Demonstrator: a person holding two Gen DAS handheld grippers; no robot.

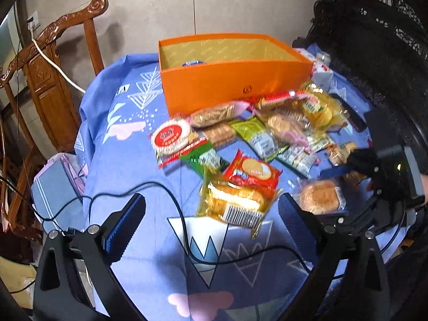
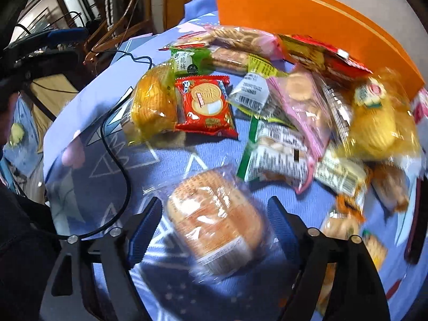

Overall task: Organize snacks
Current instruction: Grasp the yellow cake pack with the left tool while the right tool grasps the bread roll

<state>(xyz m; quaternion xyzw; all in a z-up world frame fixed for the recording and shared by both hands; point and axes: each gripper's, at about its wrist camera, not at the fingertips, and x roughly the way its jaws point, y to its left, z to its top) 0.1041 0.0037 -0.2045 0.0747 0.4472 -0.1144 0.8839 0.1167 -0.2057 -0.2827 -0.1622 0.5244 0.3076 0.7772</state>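
Observation:
An open orange box (image 1: 235,85) stands at the back of the blue-clothed table (image 1: 139,165), with one packet showing inside. Several snack packets lie in a pile before it: a round red-and-white cracker pack (image 1: 172,136), a red biscuit pack (image 1: 251,172), a green pack (image 1: 256,133) and a yellow bag (image 1: 318,104). My left gripper (image 1: 211,222) is open, and a yellow cake packet (image 1: 235,200) lies between its fingertips, untouched by the pads. My right gripper (image 2: 214,230) is open around a clear-wrapped bun (image 2: 216,224) on the cloth; its pads stand just off the wrap.
A black cable (image 1: 171,200) loops across the cloth near the left gripper. A carved wooden chair (image 1: 53,53) stands to the left and dark carved furniture (image 1: 374,40) to the right. The orange box wall (image 2: 307,13) rises behind the pile.

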